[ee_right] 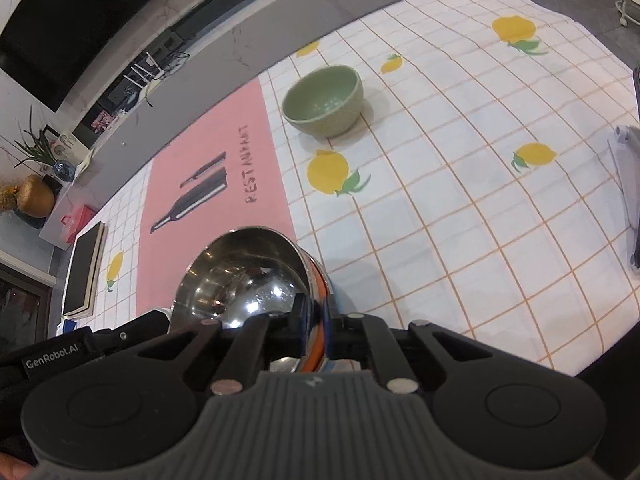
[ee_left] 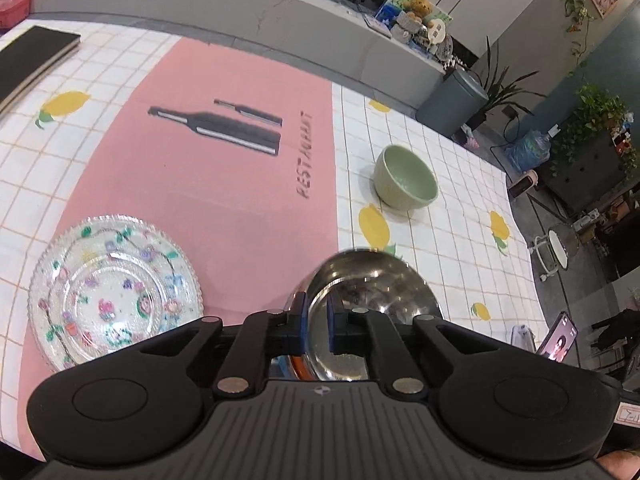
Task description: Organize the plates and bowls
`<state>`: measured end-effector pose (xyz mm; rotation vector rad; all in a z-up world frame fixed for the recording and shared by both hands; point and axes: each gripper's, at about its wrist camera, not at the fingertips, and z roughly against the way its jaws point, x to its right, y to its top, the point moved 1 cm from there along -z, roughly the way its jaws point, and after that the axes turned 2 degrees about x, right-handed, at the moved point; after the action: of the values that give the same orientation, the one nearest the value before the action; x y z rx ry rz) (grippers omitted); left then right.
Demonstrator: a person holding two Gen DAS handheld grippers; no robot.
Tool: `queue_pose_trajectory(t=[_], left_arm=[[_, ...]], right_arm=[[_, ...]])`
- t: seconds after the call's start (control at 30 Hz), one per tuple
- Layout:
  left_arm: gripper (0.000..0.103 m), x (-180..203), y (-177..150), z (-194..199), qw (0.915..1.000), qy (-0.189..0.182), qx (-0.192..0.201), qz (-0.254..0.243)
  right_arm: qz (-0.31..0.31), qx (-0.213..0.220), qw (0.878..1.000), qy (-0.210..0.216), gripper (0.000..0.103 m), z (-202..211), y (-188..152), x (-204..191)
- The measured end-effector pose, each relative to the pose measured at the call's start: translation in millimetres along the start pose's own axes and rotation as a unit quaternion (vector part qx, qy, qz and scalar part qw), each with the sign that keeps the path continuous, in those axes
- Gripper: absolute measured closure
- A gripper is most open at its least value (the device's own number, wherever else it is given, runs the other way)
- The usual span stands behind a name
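Both grippers (ee_left: 317, 322) (ee_right: 316, 326) clamp steel bowl (ee_left: 372, 284).

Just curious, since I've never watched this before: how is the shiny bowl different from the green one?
The metal bowl is mirror-shiny steel with an orange band; the green bowl is matte and pale. The metal bowl is pinched at its rim by both the left claw and right claw, while the green bowl sits untouched, farther back on the tablecloth. Both are round, upright and empty.

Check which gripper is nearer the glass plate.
Left. The left gripper, clamped on the steel bowl's rim, sits just beside the glass plate. The right gripper grips the bowl's opposite rim.
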<state>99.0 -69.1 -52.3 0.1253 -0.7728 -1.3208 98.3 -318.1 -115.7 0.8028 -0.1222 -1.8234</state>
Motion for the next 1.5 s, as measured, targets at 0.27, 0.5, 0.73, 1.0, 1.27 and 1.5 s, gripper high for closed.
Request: queue_pose_trajectory(t=[0.27,0.5,0.73,1.0,1.27,1.5], left_arm=[[0.093,9,25,3,0.9995,-0.014,0.019,-0.021],[0.085,36,47,-3,0.9957,-0.044,0.016,-0.08],[0.064,61,73,-29,0.9888,-0.063,-0.012,-0.135],[0.052,62,101,-62,0.9874,-0.054,-0.027,-0.147],[0.043,71,123,-91,0.9847,-0.059,-0.028,-0.162],[0.042,72,136,-125,0.9856,-0.063,-0.052,-0.148]], right_arm=[[0.006,0.016,1.0,0.008,0.093,-2,15,-2],[0.033,0.02,0.999,0.007,0.082,-12,32,-9],[0.062,0.029,0.998,-0.004,0.071,-21,54,-14],[0.05,0.036,0.998,-0.024,0.065,-38,83,-4],[0.035,0.032,0.998,-0.036,0.057,-63,118,6],[0.011,0.015,0.999,-0.039,0.057,-92,137,14]])
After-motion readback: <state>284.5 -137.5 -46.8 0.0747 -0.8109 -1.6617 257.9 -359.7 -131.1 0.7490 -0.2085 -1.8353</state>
